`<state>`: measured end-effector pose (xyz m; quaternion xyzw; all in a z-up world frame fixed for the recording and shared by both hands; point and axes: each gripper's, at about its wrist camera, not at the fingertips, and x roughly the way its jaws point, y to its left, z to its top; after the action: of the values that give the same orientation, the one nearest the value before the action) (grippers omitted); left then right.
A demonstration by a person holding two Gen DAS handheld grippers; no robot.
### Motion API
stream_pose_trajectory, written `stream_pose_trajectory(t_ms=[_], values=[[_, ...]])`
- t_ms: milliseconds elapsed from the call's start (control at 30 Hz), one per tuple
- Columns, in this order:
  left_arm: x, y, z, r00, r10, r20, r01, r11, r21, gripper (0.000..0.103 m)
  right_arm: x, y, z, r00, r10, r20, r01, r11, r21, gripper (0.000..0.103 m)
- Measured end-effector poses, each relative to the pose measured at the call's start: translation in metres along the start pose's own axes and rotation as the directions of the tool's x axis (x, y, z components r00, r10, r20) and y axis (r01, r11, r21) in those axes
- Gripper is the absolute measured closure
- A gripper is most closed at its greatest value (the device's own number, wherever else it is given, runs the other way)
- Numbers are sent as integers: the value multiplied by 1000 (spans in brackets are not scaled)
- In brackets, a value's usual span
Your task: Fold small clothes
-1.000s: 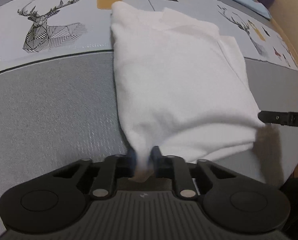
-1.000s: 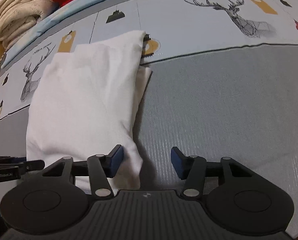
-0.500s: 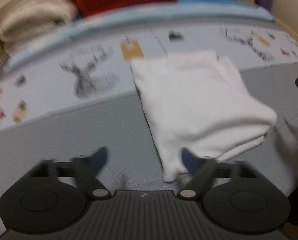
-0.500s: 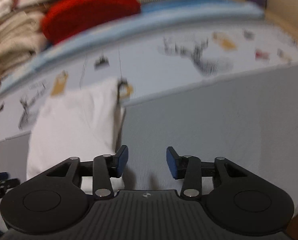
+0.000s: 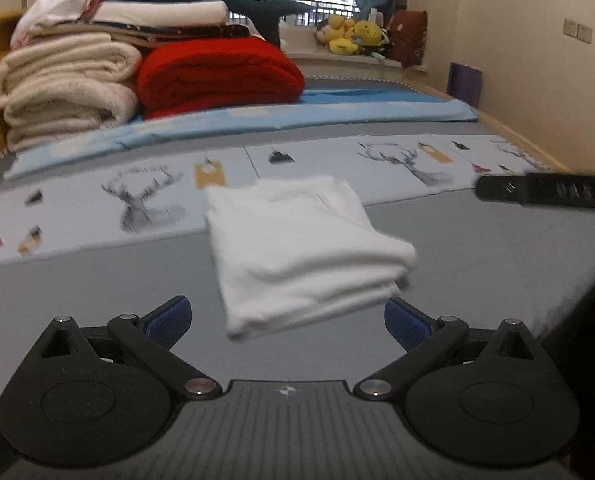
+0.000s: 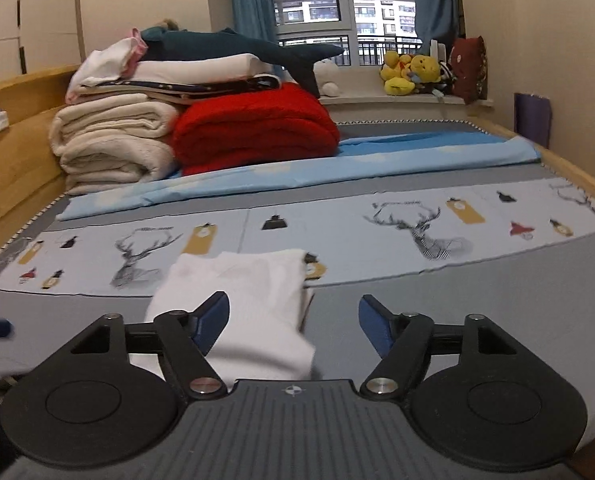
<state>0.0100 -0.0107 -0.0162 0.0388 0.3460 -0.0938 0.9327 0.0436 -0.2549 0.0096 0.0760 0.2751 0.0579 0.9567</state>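
Two views are covering one bed [image 5: 97, 280] with a grey, deer-printed cover; folded cream blankets [image 5: 65, 88] and a red blanket [image 5: 217, 76] are sitting stacked at its far end below a window [image 6: 313, 0]. Left wrist view: the left gripper [image 5: 287, 320] is standing fully spread, its jaws having just been opening, holding nothing; the soft white folded garment [image 5: 297, 248] is lying flat just beyond its blue ribbed pads. Right wrist view: the right gripper [image 6: 293, 324] is standing apart, its jaws having just been opening, clear of the white folded garment [image 6: 241, 292], which is lying to the left on the cover.
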Motion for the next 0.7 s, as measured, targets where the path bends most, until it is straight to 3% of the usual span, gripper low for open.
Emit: stream_pose_trajectory(t_ms=[33, 67, 133, 233, 333, 433, 567, 700], values=[[6, -5, -1, 999, 5, -51, -4, 1000, 29, 0, 0, 4, -3, 1000, 6, -17, -6, 1000, -4, 29], [8, -8, 2, 999, 4, -44, -1, 999, 51, 0, 2, 8, -6, 999, 12, -36, -13, 1000, -16, 29], [9, -11, 9, 999, 16, 44, -20, 997, 78, 0, 11, 18, -11, 998, 17, -65, -22, 997, -72, 29], [25, -14, 14, 996, 67, 65, -74, 991, 108, 0, 25, 30, -12, 997, -18, -72, 7, 987, -159, 29], [35, -10, 16, 996, 85, 30, -87, 995, 58, 0, 32, 32, -12, 996, -43, -81, 29, 985, -170, 29], [38, 2, 20, 997, 78, -9, -78, 996, -32, 0, 35, 26, -12, 993, -39, -113, 27, 994, -109, 29], [40, 21, 22, 996, 80, -49, -87, 984, -159, 0, 39, 22, -17, 988, -38, -151, 28, 998, -62, 29], [38, 20, 25, 990, 142, -20, -143, 982, -123, 0, 39, 25, -20, 988, -27, -150, 17, 998, -68, 29]])
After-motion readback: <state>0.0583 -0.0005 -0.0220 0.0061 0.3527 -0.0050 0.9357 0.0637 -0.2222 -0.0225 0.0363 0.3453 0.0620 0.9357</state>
